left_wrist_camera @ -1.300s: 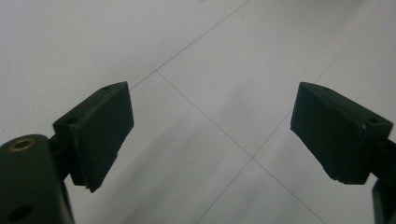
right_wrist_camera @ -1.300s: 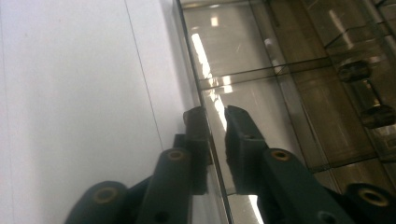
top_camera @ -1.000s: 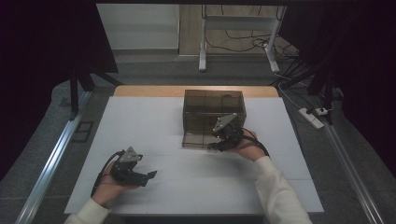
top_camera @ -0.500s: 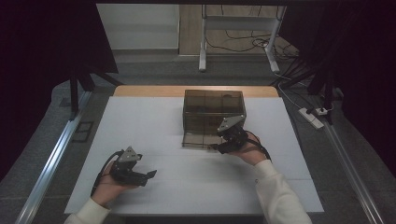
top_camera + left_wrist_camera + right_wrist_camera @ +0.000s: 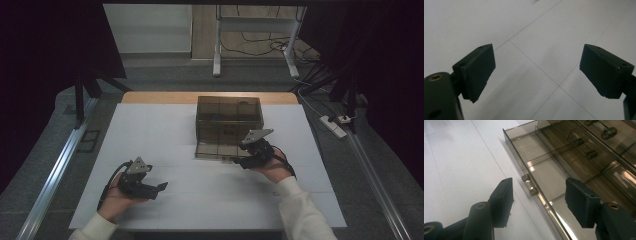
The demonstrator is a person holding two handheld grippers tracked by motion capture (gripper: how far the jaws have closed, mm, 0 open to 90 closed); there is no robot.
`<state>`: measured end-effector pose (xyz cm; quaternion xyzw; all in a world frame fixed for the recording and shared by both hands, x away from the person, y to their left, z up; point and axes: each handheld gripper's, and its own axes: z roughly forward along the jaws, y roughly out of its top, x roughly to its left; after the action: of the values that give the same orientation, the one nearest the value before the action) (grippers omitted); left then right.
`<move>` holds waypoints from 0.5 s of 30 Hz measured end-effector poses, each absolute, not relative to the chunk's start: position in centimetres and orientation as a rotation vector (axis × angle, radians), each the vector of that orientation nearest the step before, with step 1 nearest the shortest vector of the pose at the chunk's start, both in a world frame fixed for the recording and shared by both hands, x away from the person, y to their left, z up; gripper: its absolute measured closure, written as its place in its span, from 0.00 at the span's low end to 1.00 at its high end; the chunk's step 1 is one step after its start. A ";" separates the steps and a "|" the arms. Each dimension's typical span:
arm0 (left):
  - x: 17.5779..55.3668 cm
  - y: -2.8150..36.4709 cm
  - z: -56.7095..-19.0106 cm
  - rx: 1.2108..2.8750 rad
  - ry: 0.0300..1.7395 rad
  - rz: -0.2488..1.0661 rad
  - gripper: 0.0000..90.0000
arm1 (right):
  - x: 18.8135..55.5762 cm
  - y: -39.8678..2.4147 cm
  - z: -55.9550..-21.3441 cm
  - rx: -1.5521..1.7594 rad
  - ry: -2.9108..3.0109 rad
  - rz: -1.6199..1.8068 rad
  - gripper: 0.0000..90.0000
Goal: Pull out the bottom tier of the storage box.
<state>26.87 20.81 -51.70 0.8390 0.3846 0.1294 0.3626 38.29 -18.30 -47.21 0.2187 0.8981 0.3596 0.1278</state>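
Since the right gripper (image 5: pixel 537 196) has just been opening, its jaws apart around the pulled-out drawer's (image 5: pixel 541 170) handle (image 5: pixel 529 185) without pressing it, draw back squarely while the left gripper (image 5: pixel 536 72) waits wide open and empty.

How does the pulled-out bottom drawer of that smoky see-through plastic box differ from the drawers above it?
The bottom drawer juts out over the white table, while the upper drawers sit pushed in, flush. Its divided compartments lie open from above and look empty; theirs stay covered. Its round handle sits in front of the open right gripper; theirs lie farther off. All share tinted clear plastic and similar bar handles.
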 end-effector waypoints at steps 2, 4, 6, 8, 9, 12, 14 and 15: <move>26.9 20.8 -51.7 2.154 0.992 0.332 0.14 | 38.0 -18.7 -47.1 0.644 2.607 1.051 0.44; 26.9 20.8 -51.7 2.155 0.992 0.332 0.14 | 37.7 -19.0 -47.1 0.651 2.599 1.065 0.44; 26.9 20.8 -51.7 2.158 0.991 0.333 0.14 | 37.4 -19.4 -47.0 0.660 2.600 1.077 0.44; 26.8 20.7 -51.7 2.158 0.989 0.334 0.14 | 37.1 -19.6 -47.0 0.666 2.588 1.085 0.44; 26.8 20.7 -51.6 2.157 0.988 0.335 0.14 | 37.0 -19.7 -47.0 0.669 2.588 1.090 0.44; 26.9 20.8 -51.7 2.152 0.992 0.333 0.14 | 36.7 -19.9 -47.0 0.669 2.584 1.095 0.44; 26.9 20.9 -51.7 2.151 0.994 0.330 0.14 | 36.5 -20.1 -47.0 0.672 2.583 1.097 0.44; 26.9 20.9 -51.7 2.153 0.994 0.329 0.14 | 36.4 -20.2 -47.0 0.674 2.582 1.102 0.43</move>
<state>26.95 20.88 -51.73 0.8372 0.3864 0.1280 0.3653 36.45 -20.19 -46.98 0.2317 0.8870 0.3786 0.1271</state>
